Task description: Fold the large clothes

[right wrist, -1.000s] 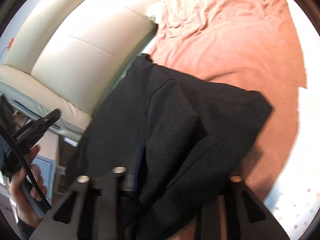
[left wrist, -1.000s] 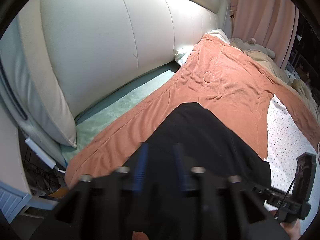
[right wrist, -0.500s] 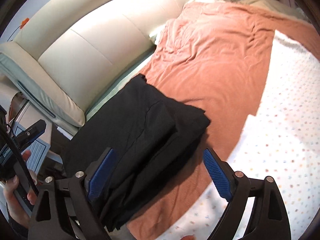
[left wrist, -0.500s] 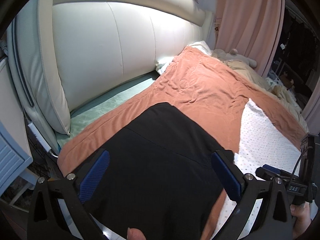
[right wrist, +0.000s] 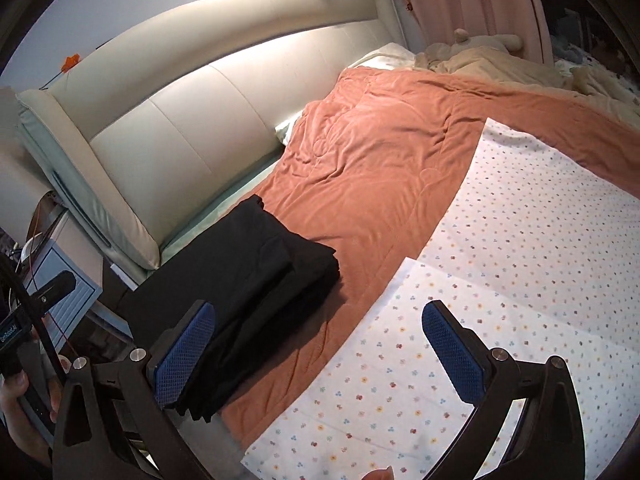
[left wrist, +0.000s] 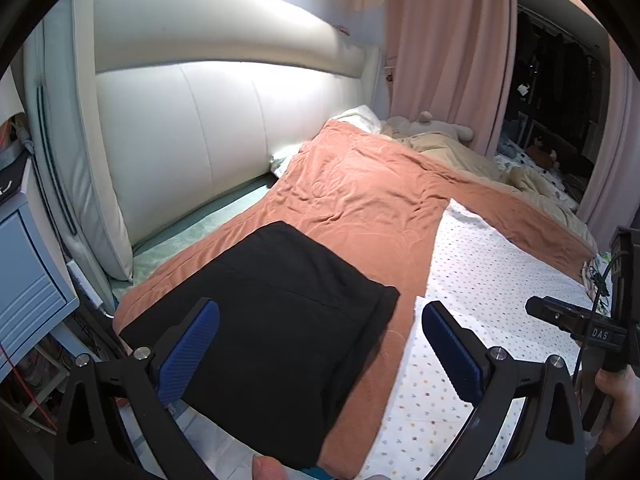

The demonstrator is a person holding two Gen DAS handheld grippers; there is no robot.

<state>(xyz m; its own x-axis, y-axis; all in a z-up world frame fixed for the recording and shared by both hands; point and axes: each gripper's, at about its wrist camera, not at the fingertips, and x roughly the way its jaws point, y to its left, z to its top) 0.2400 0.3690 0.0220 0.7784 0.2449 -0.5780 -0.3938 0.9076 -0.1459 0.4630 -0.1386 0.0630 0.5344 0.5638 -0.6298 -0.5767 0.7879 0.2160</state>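
Note:
A black garment [left wrist: 276,312] lies folded in a flat rectangle on the orange blanket [left wrist: 360,200] at the near corner of the bed. It also shows in the right wrist view [right wrist: 260,284] as a stacked fold. My left gripper [left wrist: 320,344] is open and empty, held above and back from the garment. My right gripper [right wrist: 320,348] is open and empty, above the blanket edge and the dotted sheet [right wrist: 500,280], to the right of the garment. Neither gripper touches the cloth.
A white padded headboard [left wrist: 200,120] runs along the left. A blue-white nightstand [left wrist: 28,272] stands by the bed corner. Beige bedding with a plush toy [left wrist: 440,132] lies at the far end before pink curtains [left wrist: 440,40].
Both grippers were shut on the black garment a second ago. They have opened, let it go and drawn up and back from it. The garment now lies folded on the blanket.

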